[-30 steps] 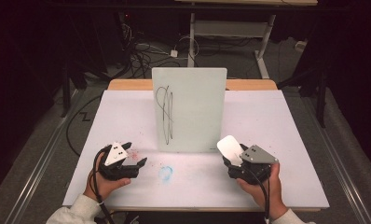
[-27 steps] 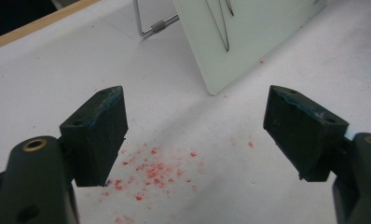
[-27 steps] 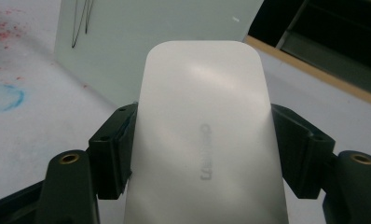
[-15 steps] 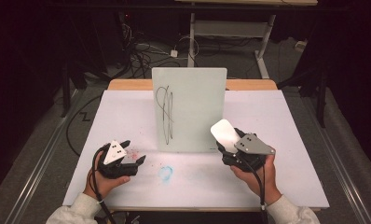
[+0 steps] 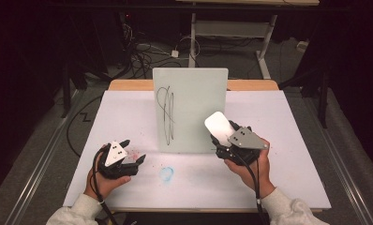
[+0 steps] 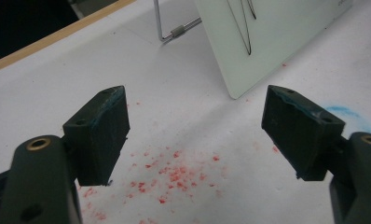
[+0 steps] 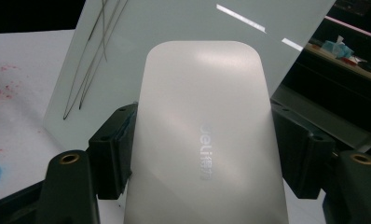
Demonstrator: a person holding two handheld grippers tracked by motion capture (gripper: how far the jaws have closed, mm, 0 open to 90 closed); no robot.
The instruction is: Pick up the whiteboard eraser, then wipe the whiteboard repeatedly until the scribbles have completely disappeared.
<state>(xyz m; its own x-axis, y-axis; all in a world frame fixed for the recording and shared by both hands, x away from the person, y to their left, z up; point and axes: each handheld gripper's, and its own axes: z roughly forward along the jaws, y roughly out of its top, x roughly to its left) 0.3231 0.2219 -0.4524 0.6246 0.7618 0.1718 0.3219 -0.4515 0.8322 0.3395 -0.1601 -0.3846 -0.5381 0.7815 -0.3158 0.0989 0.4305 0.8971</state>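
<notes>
A pale whiteboard (image 5: 194,108) stands upright at the table's middle, with black scribbles (image 5: 167,112) on its left part. My right gripper (image 5: 227,137) is shut on a white block eraser (image 5: 219,124), lifted in front of the board's lower right area. In the right gripper view the eraser (image 7: 202,140) sits between both jaws, its end close to the whiteboard (image 7: 127,56); whether it touches I cannot tell. My left gripper (image 5: 134,151) rests low at the front left, open, nothing between its jaws. In its own view the left gripper (image 6: 197,126) faces the whiteboard (image 6: 277,37).
The white table (image 5: 297,122) carries red crumbs (image 6: 174,175) under the left gripper and a blue smear (image 5: 166,173) at the front middle. A wire stand (image 6: 174,32) props the board from behind. Cables and desk legs lie on the floor beyond.
My right gripper has risen and shifted left and away from the person with the eraser, closer to the board. The left gripper has stayed put.
</notes>
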